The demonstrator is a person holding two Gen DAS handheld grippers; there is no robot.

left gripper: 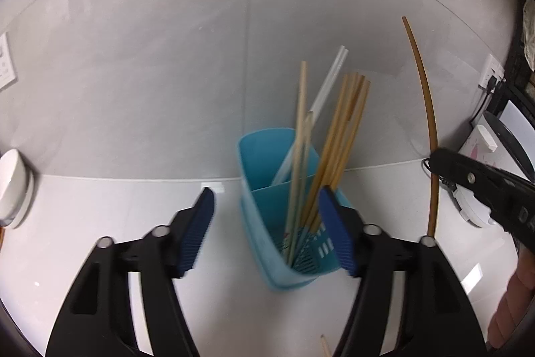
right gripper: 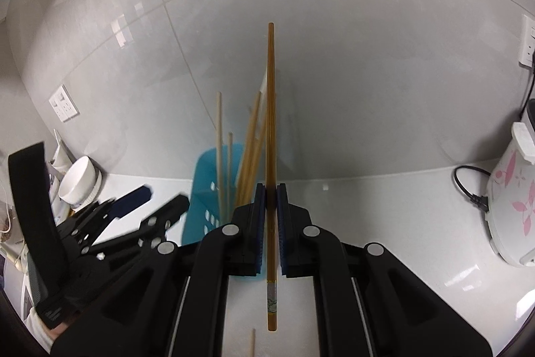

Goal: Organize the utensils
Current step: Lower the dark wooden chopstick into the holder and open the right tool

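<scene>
White glossy counter [left gripper: 100, 206] meeting grey tiled wall [left gripper: 167, 56]; rice cooker [right gripper: 511, 199] standing at right, white bowl [right gripper: 80, 183] at left. Blue holder [left gripper: 284, 216] sitting on counter, bamboo chopsticks [left gripper: 337, 143] leaning inside. Left gripper [left gripper: 267, 223] hovering over holder, jaws standing wide, gripping nothing. Right gripper [right gripper: 271, 193] pinching brown chopstick [right gripper: 271, 109] upright, jaws nearly closed on it. Chopstick looking light, stiff, smooth, likely slipping or pivoting; holding near middle seeming safest.
</scene>
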